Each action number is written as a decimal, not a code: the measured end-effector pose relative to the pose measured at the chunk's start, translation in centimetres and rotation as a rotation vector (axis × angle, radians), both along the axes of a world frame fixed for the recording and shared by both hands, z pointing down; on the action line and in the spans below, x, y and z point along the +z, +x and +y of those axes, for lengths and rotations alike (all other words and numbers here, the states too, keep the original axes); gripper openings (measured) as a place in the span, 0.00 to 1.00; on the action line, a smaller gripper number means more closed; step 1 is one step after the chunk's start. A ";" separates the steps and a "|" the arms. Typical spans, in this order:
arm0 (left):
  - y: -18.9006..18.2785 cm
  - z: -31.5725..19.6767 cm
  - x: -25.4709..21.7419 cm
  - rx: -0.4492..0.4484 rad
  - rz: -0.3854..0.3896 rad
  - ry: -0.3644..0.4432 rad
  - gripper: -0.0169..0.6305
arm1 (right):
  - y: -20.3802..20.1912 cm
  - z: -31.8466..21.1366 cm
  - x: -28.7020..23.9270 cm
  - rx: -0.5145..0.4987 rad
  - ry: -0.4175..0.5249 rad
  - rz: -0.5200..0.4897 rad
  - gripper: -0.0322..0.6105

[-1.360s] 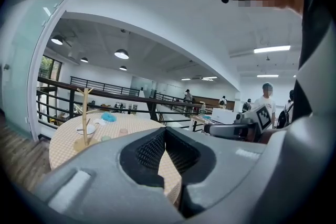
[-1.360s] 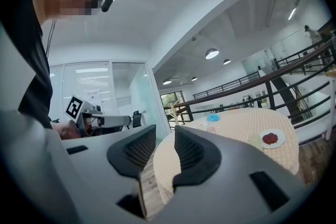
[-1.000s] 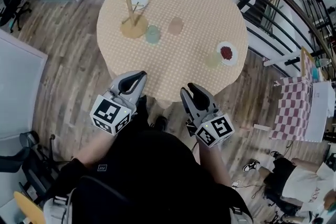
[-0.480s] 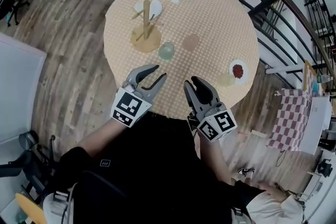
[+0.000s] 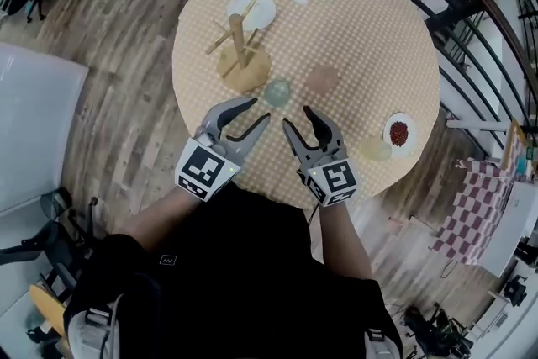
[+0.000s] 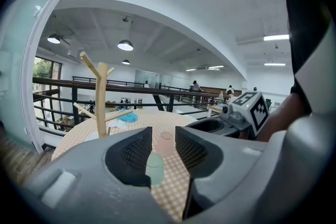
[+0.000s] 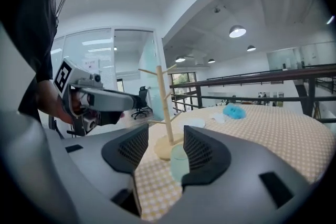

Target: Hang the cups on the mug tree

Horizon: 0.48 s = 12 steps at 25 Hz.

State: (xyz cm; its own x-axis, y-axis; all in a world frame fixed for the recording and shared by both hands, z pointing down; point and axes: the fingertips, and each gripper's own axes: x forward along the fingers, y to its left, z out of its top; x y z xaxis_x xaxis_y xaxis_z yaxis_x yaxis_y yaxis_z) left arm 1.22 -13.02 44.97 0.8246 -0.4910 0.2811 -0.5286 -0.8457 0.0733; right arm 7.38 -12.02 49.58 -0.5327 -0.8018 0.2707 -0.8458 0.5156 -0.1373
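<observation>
Left hand-held gripper (image 5: pixel 259 109) was over the near part of the round surface (image 5: pixel 370 38). Its jaws were spread and had just been opening, with nothing gripped. Right hand-held gripper (image 5: pixel 297 117) sat close beside it, jaws likewise spread, just opened further, and empty.

Green cup (image 5: pixel 277 92) stood on the surface just beyond both sets of tips and just beside the base of the mug tree (image 5: pixel 239 55). It showed through each jaw gap, untouched. Pink cup (image 5: pixel 323 80) stood to its right, apart. Yellowish cup (image 5: pixel 375 149) stood near the right edge, next to a dish (image 5: pixel 398 132).
</observation>
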 end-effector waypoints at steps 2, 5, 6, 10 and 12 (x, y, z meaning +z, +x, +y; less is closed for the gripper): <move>0.1 -1.0 0.4 -0.012 0.011 0.001 0.22 | -0.1 -1.4 1.7 -0.020 -0.010 0.011 0.41; 0.0 -1.9 1.2 -0.032 0.013 0.005 0.22 | -0.2 -2.9 3.8 -0.031 -0.016 0.015 0.46; -0.1 -2.1 1.5 -0.043 0.011 0.005 0.22 | -0.3 -3.3 4.3 -0.033 -0.015 0.016 0.47; -0.4 -2.6 2.9 -0.091 0.018 -0.028 0.22 | -0.7 -4.2 7.1 -0.050 -0.036 0.041 0.58; -0.5 -2.7 3.4 -0.102 0.022 -0.036 0.22 | -0.9 -4.8 8.5 -0.059 -0.038 0.054 0.62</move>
